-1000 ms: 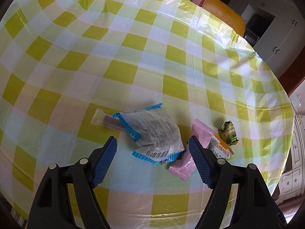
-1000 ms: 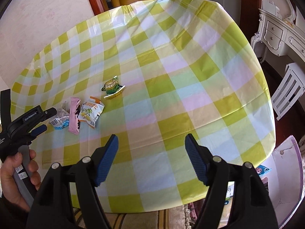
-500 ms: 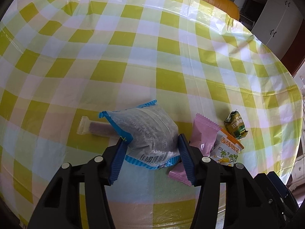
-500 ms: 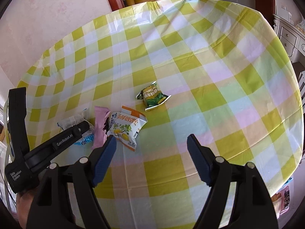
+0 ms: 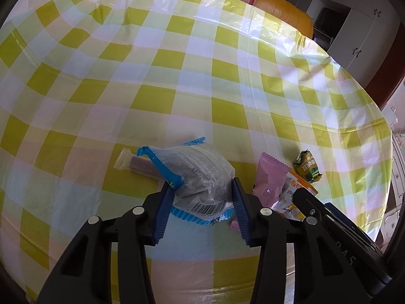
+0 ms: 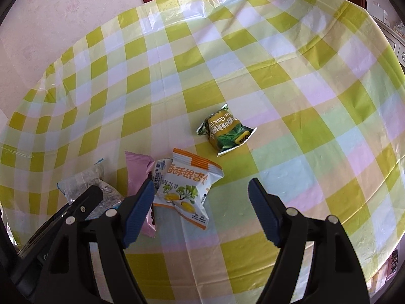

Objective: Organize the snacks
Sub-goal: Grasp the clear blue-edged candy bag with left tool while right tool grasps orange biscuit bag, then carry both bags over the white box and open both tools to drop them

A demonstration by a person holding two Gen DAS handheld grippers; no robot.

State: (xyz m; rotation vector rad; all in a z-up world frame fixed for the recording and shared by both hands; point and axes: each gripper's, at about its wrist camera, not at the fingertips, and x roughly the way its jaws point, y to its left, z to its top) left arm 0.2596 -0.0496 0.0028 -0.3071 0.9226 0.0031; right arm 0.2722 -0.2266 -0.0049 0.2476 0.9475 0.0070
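Note:
A clear packet with blue edges (image 5: 200,174) lies on the checked cloth, and my left gripper (image 5: 202,187) is closing with both blue pads pressed into its sides. A purple stick in a clear wrapper (image 5: 141,166) pokes out from under it to the left. To the right lie a pink packet (image 5: 268,177), an orange-and-white packet (image 5: 293,190) and a green packet (image 5: 307,166). My right gripper (image 6: 201,185) hangs open over the orange-and-white packet (image 6: 187,185), with the pink packet (image 6: 138,169) at its left finger. The green packet (image 6: 225,131) lies further off.
The round table wears a yellow-green checked plastic cloth (image 5: 177,76). A yellow chair (image 5: 281,12) stands behind it, with white cabinets (image 5: 354,25) to the right. The left gripper's body (image 6: 76,210) sits close beside the right one. A small blue-and-white packet (image 6: 159,172) peeks out beneath the orange one.
The left jaws have come together from wide apart onto the clear packet. The right gripper has moved left across the table and now stands over the orange-and-white packet.

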